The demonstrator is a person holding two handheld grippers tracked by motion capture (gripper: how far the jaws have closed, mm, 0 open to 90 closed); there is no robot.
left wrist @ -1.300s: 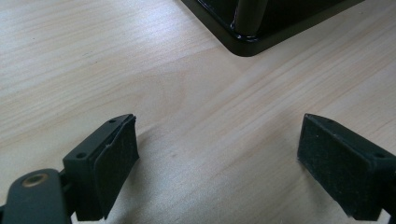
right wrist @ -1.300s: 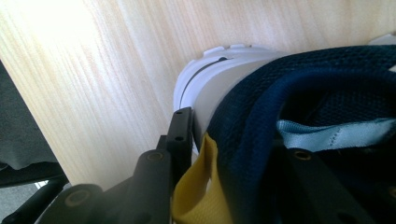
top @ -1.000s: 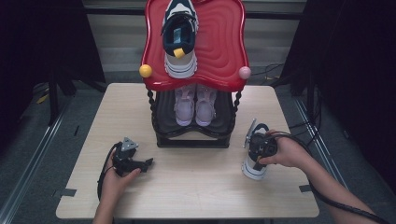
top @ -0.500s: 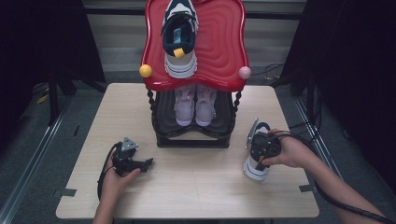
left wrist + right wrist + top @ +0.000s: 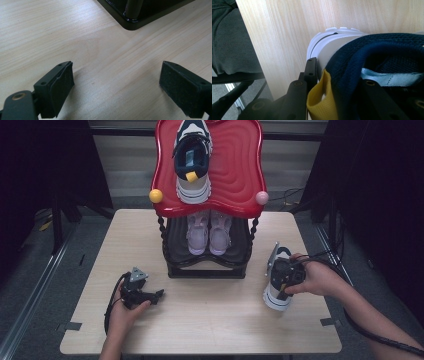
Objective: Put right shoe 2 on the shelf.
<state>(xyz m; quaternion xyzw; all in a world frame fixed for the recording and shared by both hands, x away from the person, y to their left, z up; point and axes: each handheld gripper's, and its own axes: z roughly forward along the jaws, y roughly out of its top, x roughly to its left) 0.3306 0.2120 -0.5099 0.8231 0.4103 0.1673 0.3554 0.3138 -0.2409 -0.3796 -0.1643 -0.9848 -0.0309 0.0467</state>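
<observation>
From above, the pale wooden table (image 5: pixel 200 315) stands on a grey floor with dark curtains on both sides, and a black rack (image 5: pixel 207 260) with a red top tray (image 5: pixel 240 170) rises at its far middle; one navy shoe sits on that tray and a lilac pair (image 5: pixel 209 232) on the shelf beneath. My right claw (image 5: pixel 281 279) grips a navy-and-white sneaker (image 5: pixel 276 295) at the table's right side, its long axis running from near me toward the far edge, leaning slightly left, with the white end nearest me. My left claw (image 5: pixel 150 296) rests low on the table left of the rack, pointing right. Along my left claw (image 5: pixel 115 85), the pads (image 5: pixel 62 85) stand wide apart over bare wood, the rack's black base corner (image 5: pixel 132 20) ahead. Along my right claw (image 5: pixel 337 80), one jaw sits outside the sneaker's (image 5: pixel 372 50) navy collar and one inside, clamped beside a yellow pull tab (image 5: pixel 320 102); the white sole points away over the table's edge grain.
</observation>
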